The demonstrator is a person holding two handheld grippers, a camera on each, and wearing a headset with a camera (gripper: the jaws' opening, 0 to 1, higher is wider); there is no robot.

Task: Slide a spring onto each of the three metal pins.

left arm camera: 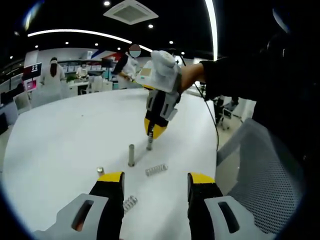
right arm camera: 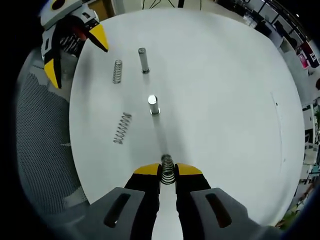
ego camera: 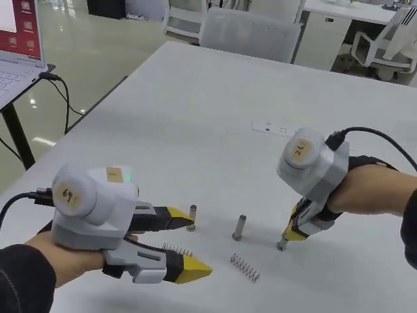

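Three short metal pins stand in a row on the white table [ego camera: 215,111]: a left pin [ego camera: 192,217], a middle pin [ego camera: 239,227] and a right pin [ego camera: 282,244]. My right gripper [ego camera: 291,233] points down right over the right pin, shut on a spring [right arm camera: 168,174] held between its yellow tips [right arm camera: 168,169]. My left gripper [ego camera: 192,244] is open near the left pin, with a loose spring [ego camera: 177,249] lying on the table between its jaws. Another loose spring [ego camera: 245,267] lies in front of the middle pin. In the left gripper view the right gripper [left arm camera: 156,129] hangs over its pin [left arm camera: 149,145].
A laptop [ego camera: 16,45] on a stand is at the far left, its cable hanging beside the table edge. A small white socket plate [ego camera: 270,128] lies on the table further back. Office chairs [ego camera: 247,32] stand behind the far edge.
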